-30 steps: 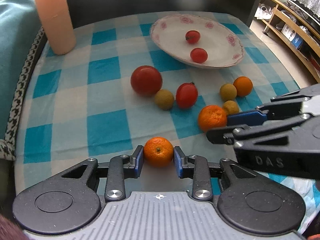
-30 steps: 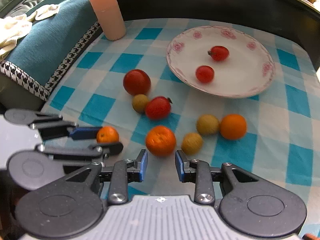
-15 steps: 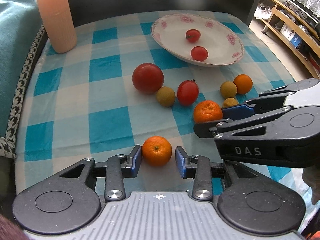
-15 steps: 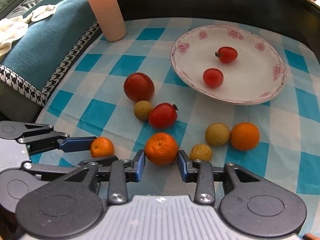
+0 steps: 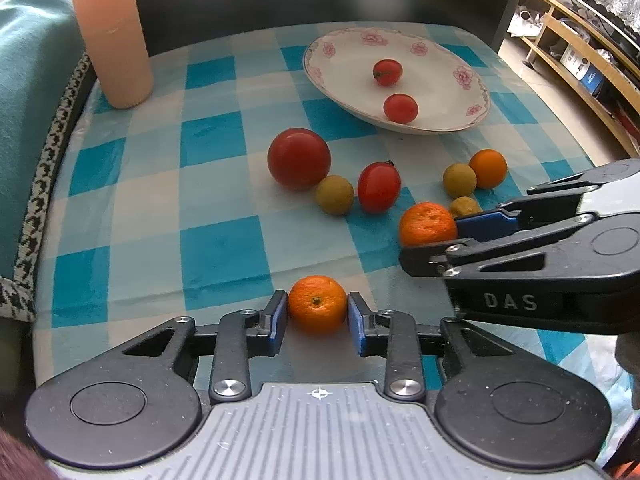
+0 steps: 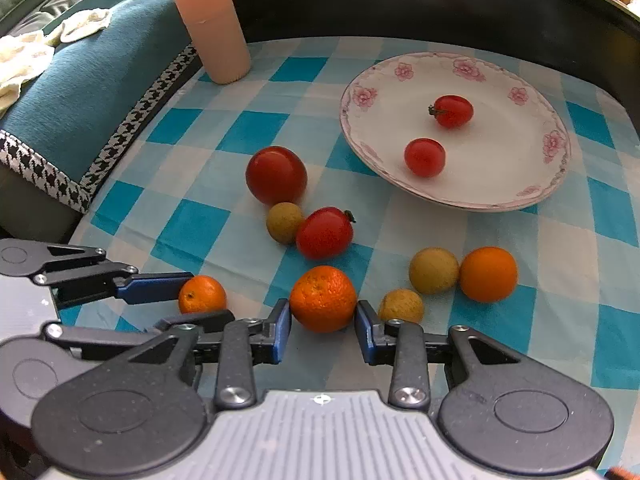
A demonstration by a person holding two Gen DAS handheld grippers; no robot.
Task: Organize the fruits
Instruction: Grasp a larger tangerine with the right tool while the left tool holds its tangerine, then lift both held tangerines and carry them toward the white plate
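My left gripper has its pads touching both sides of a small mandarin that rests on the checked cloth; it also shows in the right wrist view. My right gripper brackets a larger mandarin, its pads close to or just touching the sides. A white flowered plate at the back holds two cherry tomatoes. Loose on the cloth are a big tomato, a smaller tomato, three yellow-brown longans and an orange fruit.
A tall pink cup stands at the back left corner. A teal blanket with houndstooth trim lies along the table's left edge. A dark wall backs the table. Wooden shelves stand off to the right.
The right gripper has moved forward until the larger mandarin sits between its fingers. The left gripper's fingers opened slightly half a second ago and have closed back onto the small mandarin.
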